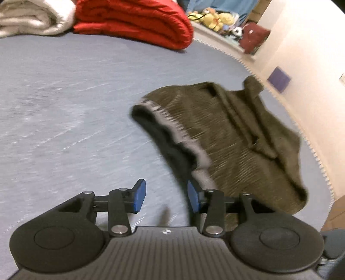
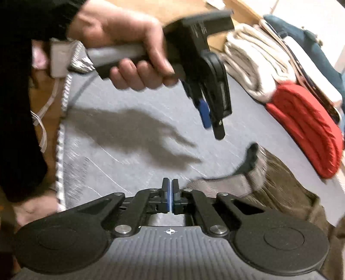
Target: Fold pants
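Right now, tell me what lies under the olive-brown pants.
The crumpled olive-brown pants rest directly on the blue-grey bed sheet, which shows all around them. Whether anything else lies beneath the fabric cannot be seen; the heap covers that patch.

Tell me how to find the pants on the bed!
Start at the big grey-blue bed, which has a red quilt and a white blanket rolled at its far end. Come nearer along the bed's edge by the wall to a crumpled heap: the pants. Only they are olive-brown, with a pale grey waistband folded open.
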`<state>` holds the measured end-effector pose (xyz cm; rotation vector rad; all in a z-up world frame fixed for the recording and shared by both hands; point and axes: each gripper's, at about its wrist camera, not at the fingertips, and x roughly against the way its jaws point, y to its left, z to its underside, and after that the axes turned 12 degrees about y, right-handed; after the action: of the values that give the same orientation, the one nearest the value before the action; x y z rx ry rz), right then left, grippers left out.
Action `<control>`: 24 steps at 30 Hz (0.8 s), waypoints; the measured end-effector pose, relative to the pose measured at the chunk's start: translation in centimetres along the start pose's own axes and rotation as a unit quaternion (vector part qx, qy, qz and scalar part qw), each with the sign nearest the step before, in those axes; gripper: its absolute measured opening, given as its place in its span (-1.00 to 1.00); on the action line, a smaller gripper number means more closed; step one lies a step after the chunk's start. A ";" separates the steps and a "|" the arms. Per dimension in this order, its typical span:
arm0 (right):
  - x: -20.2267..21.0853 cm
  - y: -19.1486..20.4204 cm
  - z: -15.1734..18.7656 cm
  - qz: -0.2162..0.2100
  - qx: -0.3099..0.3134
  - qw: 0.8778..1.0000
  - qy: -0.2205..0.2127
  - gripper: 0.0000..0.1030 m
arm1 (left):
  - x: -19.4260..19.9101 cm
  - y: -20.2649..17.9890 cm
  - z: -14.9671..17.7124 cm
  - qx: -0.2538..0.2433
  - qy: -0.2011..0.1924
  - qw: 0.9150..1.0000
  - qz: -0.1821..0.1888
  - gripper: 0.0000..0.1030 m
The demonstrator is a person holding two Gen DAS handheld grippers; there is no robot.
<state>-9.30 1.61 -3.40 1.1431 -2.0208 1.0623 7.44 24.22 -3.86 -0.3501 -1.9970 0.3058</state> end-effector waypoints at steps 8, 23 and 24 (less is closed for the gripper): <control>-1.1 -3.6 5.1 0.071 -0.049 0.995 0.055 0.07 | -6.7 -1.7 -3.7 0.067 0.039 0.995 0.056 0.25; -2.7 -1.2 6.6 0.157 0.069 0.982 0.074 0.06 | -11.5 -4.6 -6.4 0.037 0.018 0.998 -0.041 -0.37; -2.9 -0.7 6.7 0.174 0.092 0.978 0.074 0.06 | -11.0 -4.8 -6.3 0.024 0.013 0.999 -0.046 -0.40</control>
<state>-7.99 -3.14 -8.86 0.7818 -2.0808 1.4875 17.21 16.02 -8.52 -0.2298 -1.9708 0.2886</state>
